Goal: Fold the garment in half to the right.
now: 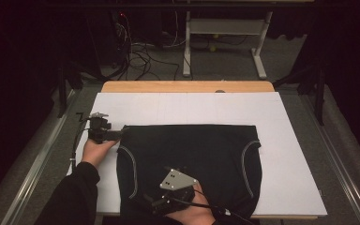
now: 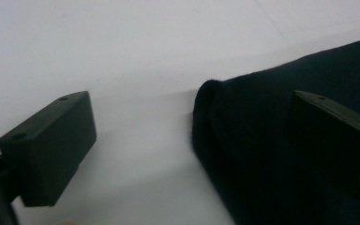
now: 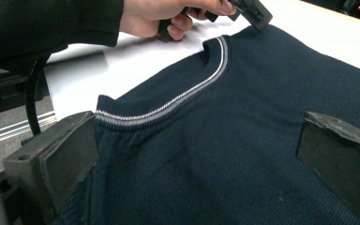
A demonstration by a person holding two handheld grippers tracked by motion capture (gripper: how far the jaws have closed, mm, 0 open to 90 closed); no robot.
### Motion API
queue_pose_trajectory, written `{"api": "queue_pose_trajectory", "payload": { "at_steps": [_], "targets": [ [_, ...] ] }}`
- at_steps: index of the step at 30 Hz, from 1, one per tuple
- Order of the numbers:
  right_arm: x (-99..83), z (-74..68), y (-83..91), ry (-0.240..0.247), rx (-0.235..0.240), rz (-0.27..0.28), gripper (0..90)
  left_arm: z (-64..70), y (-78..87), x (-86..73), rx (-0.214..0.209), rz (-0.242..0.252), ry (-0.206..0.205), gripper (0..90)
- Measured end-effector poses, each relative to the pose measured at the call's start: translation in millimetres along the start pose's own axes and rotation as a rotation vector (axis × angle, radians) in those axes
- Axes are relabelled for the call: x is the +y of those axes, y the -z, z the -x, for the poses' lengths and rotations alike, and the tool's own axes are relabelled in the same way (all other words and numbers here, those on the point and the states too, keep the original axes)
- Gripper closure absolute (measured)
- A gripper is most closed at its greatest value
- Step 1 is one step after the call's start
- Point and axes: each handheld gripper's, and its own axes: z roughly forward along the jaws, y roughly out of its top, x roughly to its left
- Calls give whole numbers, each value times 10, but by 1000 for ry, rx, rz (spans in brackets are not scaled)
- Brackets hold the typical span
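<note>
A dark navy knit garment (image 1: 192, 159) lies flat on the white sheet (image 1: 187, 105), with grey-striped trim (image 1: 133, 164) along its curved side openings. My left gripper (image 1: 118, 133) is open at the garment's far left corner (image 2: 262, 164); in the left gripper view one jaw hovers over the white sheet (image 2: 122, 47) and the other over the cloth. My right gripper (image 1: 151, 201) is open at the near edge, low over the garment (image 3: 243, 93), its jaws spread to either side of the striped trim (image 3: 178, 101). The left gripper (image 3: 253, 11) and its hand (image 3: 154, 16) appear beyond.
The white sheet covers a wooden table whose back edge (image 1: 187, 86) shows. Bare sheet lies on the right (image 1: 290, 154) and behind the garment. Metal rails (image 1: 37, 164) run along both sides. Cables (image 1: 140, 58) and a white table frame (image 1: 225, 28) stand on the floor behind.
</note>
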Motion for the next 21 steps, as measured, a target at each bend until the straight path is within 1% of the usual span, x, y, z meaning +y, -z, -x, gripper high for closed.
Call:
{"api": "queue_pose_trajectory", "payload": {
  "at_steps": [1, 3, 4, 6, 8, 9, 11, 13, 14, 15, 16, 17, 18, 19, 20, 21],
  "targets": [
    [-7, -5, 2, -1, 0, -3, 2, -1, -9, 8, 5, 3, -1, 68],
    [-14, -24, 7, 7, 2, -8, 2, 11, -17, 18, -9, 20, -2, 145],
    [-16, -36, 15, 10, 1, -9, 2, 27, -34, 21, -6, 18, -7, 170],
    [-24, -55, 18, 8, 5, -8, 2, 53, -59, 26, -1, 4, -31, 228],
    [-31, -76, 3, 8, 13, -14, 2, 65, -69, 29, -15, -2, -49, 295],
    [-31, -83, -8, 12, 18, -17, 2, 74, -75, 29, -14, -4, -54, 305],
    [-32, -89, -27, 13, 20, -21, 2, 90, -82, 30, -15, -9, -66, 354],
    [-37, -93, -46, 11, 21, -28, 2, 116, -95, 48, -8, -26, -72, 354],
    [-40, -97, -55, 13, 22, -35, 2, 138, -108, 64, -2, -32, -63, 352],
    [-42, -107, -63, 14, 23, -42, 2, 167, -123, 78, 7, -40, -58, 352],
    [-42, -116, -68, 18, 23, -48, 2, 200, -137, 87, 22, -49, -67, 353],
    [-41, -127, -71, 19, 24, -51, 2, 234, -148, 88, 45, -54, -86, 361],
    [-41, -135, -76, 20, 28, -52, 2, 264, -156, 80, 65, -56, -109, 401],
    [-42, -145, -83, 22, 30, -55, 2, 271, -156, 73, 61, -50, -109, 420],
    [-43, -153, -90, 27, 33, -58, 2, 268, -152, 62, 51, -42, -99, 449],
    [-43, -161, -99, 32, 37, -61, 2, 264, -146, 50, 36, -37, -104, 492]
  ]
}}
